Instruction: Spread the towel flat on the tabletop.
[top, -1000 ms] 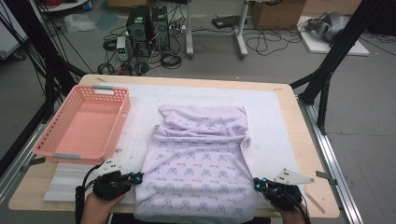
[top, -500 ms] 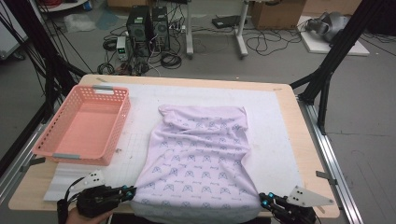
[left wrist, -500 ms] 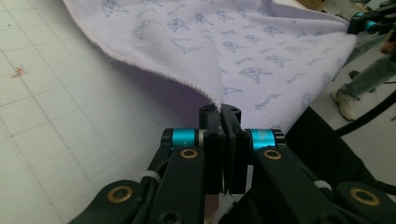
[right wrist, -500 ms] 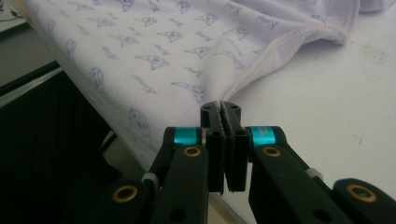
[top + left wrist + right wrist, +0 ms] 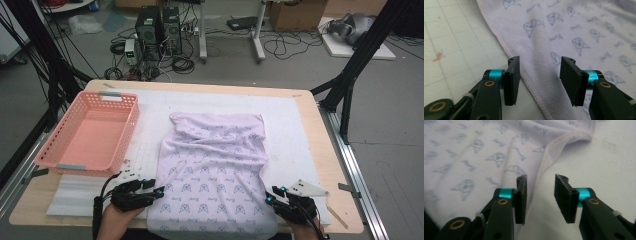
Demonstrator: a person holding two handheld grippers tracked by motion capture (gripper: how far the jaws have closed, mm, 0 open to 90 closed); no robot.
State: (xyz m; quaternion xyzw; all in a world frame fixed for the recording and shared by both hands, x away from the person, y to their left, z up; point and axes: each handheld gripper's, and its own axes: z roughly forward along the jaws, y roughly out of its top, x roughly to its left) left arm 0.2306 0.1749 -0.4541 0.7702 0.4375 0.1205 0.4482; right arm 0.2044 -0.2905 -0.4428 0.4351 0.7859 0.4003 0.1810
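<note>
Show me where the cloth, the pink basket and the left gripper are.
cloth (image 5: 212, 165), high view, middle of the printed fabric
basket (image 5: 127, 119), high view, right wall
left gripper (image 5: 539, 75), left gripper view, midway between its fingertips

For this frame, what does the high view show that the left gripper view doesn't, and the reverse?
High view: the pink basket on the table's left, the whole spread cloth, and the right hand-held gripper at its near right edge.

Left gripper view: the cloth's stitched hem close up, running between the parted jaws, which have just been opening, and an orange mark on the gridded mat.

Both: the left hand-held gripper, the printed lilac cloth and the white mat.
</note>
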